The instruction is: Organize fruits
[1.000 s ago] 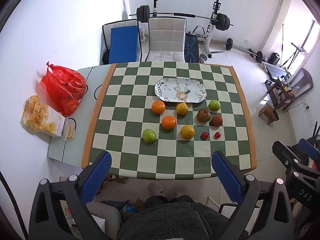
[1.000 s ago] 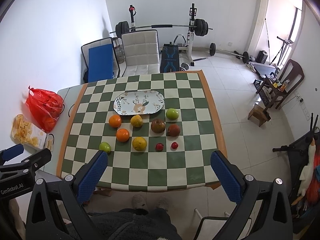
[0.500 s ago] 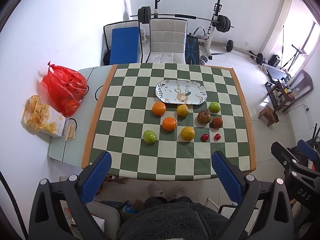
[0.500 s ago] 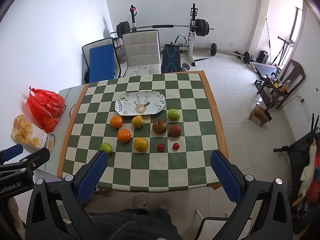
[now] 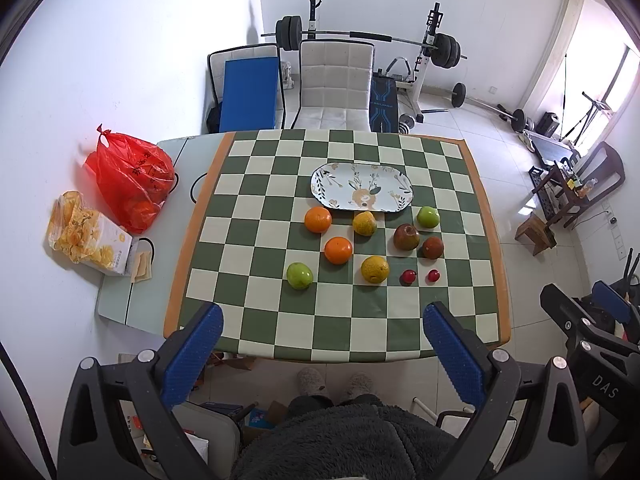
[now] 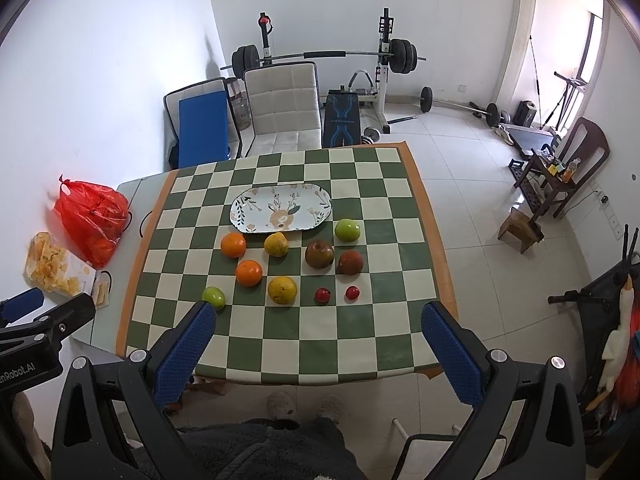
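Several fruits lie loose on a green-and-white checkered table (image 5: pixel 256 320): two oranges (image 5: pixel 318 219), two yellow citrus (image 5: pixel 375 269), two green apples (image 5: pixel 299 275), two dark red apples (image 5: pixel 406 237) and two small red fruits (image 5: pixel 408 276). An oval patterned plate (image 5: pixel 362 193) lies empty behind them; it also shows in the right wrist view (image 6: pixel 281 208). My left gripper (image 5: pixel 320 344) and right gripper (image 6: pixel 318 344) are both open and empty, held high above the table's near edge, well short of the fruits (image 6: pixel 282 289).
A red plastic bag (image 5: pixel 130 176) and a snack box (image 5: pixel 90 232) sit on the table's left extension. Chairs (image 5: pixel 334 84) and a barbell rack (image 5: pixel 428 56) stand behind the table. Small furniture (image 6: pixel 558 172) stands at the right.
Both grippers have shifted slightly toward the table, so the fruits look a little closer. Nothing on the table has moved.
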